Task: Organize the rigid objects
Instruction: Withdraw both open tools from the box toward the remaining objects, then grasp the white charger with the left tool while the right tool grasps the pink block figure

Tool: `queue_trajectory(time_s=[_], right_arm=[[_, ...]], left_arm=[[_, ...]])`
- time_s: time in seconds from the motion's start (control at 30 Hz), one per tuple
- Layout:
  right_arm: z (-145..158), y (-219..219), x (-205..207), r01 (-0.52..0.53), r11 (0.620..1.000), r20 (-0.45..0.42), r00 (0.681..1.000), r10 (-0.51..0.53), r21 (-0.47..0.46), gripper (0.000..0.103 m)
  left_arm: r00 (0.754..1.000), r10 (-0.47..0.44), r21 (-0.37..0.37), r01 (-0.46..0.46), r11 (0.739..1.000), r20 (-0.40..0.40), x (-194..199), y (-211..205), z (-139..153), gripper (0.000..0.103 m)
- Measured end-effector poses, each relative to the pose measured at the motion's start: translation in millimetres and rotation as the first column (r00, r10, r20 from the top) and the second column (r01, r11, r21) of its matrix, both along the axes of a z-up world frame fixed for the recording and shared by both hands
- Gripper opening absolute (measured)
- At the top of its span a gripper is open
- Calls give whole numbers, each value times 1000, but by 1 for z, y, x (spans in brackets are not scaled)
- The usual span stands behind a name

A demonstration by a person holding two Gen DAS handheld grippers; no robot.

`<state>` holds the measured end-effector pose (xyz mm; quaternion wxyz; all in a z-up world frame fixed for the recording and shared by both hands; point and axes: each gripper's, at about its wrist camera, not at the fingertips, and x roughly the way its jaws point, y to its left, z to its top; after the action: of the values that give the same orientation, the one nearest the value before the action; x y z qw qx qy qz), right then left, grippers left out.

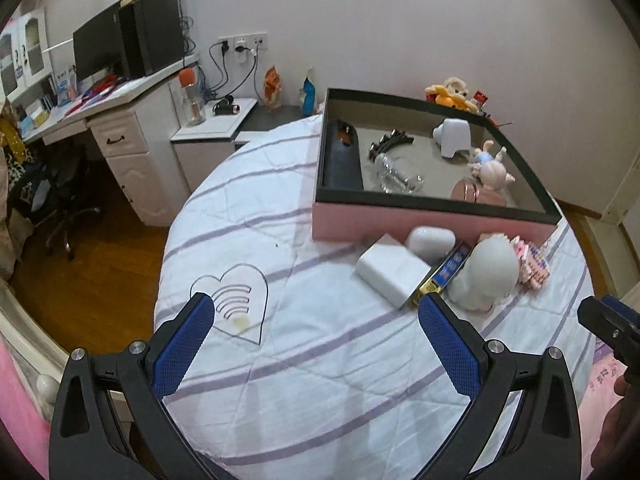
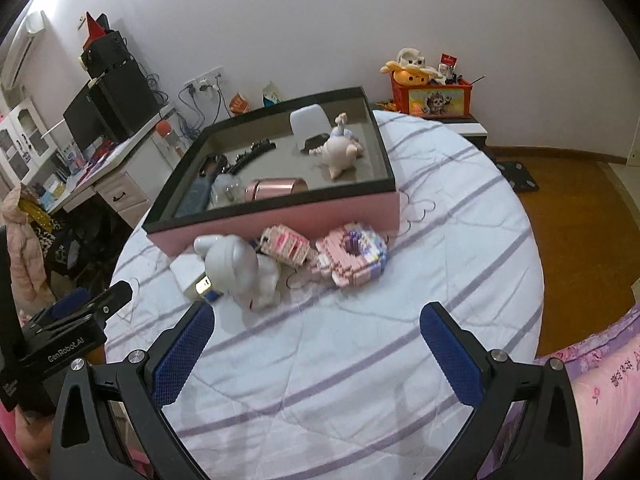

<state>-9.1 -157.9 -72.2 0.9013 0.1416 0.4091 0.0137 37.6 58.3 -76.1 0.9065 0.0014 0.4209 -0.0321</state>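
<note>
Plain white wall (image 1: 400,20) behind, wood floor (image 1: 92,280), white desk (image 1: 132,128) at left carrying a black monitor (image 1: 96,46), office chair (image 1: 64,200) under it, wall sockets (image 1: 242,44) with cables, striped sheet (image 1: 320,360) over the bed.

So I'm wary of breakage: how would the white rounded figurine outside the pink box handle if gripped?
The white figurine looks glossy and hard, so probably slippery and chippable. Its bulbous shape may slide out of flat pads. It leans against the white box, so a push could tip it.
</note>
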Motion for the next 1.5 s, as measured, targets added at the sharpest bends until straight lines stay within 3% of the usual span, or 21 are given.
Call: queue_trajectory(time_s=[0.77,1.5], right_arm=[[-12,-10,12,11,999,-37,999,-13,-48,103],[-33,-19,48,-5,992,-94,996,-7,-126,103]], left_arm=[[995,-75,-1,75,997,-66,15,-25,-23,103],[993,-52,-16,50,999,-109,62,-43,-47,103]])
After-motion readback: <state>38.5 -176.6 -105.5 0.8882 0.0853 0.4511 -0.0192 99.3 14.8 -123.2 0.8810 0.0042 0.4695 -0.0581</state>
